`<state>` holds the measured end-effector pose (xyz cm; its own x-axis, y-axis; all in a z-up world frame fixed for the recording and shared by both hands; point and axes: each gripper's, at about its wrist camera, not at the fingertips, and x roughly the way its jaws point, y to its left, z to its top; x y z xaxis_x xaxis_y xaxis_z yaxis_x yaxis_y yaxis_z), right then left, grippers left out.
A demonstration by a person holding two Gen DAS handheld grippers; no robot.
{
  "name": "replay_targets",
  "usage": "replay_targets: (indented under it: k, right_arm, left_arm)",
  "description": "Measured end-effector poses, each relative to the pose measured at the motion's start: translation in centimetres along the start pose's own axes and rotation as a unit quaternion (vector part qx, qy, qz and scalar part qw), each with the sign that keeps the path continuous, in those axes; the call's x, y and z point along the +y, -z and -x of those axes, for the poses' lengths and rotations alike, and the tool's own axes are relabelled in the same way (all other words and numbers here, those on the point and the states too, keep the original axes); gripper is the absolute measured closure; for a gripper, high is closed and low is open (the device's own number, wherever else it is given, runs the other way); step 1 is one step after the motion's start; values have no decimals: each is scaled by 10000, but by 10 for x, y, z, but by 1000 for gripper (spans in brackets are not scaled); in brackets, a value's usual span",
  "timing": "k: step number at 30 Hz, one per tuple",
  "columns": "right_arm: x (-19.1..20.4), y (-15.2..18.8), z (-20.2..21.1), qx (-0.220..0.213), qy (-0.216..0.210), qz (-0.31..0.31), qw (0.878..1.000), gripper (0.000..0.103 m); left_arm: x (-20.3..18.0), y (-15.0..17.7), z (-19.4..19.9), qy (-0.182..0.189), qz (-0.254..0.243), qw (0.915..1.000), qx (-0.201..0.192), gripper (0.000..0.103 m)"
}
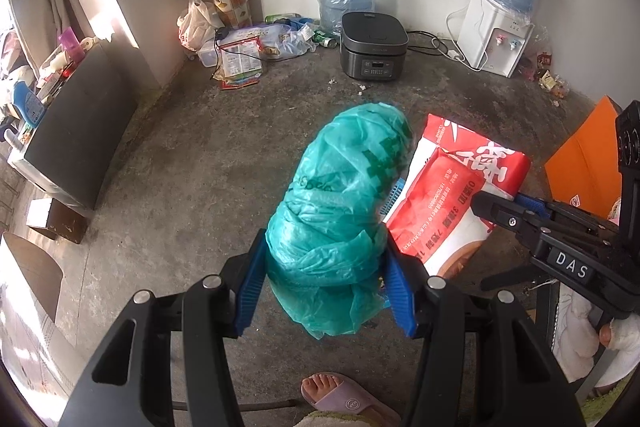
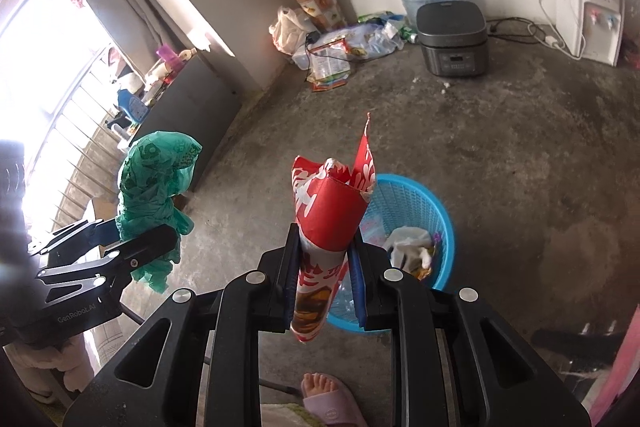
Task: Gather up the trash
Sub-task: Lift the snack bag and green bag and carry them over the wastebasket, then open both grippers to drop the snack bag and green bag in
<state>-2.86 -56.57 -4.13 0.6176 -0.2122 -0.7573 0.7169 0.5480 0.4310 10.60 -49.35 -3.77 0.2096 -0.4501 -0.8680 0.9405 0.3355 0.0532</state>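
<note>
The green bag [image 1: 340,203] covers nearly all of the blue basket [image 1: 394,195] in the left view, one sliver showing. Basket's near rim [image 2: 404,227] sits behind the red packet [image 2: 328,223]. Print on that packet: too small to read. Water dispenser [image 2: 592,19] cut off at the top edge.

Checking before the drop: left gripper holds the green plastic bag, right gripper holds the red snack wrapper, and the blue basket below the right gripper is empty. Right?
Not quite. The blue basket is not empty: the right wrist view shows a white plastic bag and other scraps already in it. The rest stands: the left gripper holds the green plastic bag and the right gripper holds the red snack wrapper.
</note>
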Motion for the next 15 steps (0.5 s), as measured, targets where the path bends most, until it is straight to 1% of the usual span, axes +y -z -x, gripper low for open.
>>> replay_targets:
  k: [6, 11, 15]
  right_arm:
    - [4, 0, -5, 8, 165, 374, 9992, 81]
    - [10, -1, -14, 0, 499, 993, 9938, 81]
    - [17, 1, -19, 19, 428, 1483, 9880, 79]
  left_arm:
    - [-4, -3, -10, 8, -14, 10000, 67, 50]
    - [1, -11, -29, 385, 297, 9983, 332, 50]
    - [4, -17, -47, 728, 549, 9938, 629, 49]
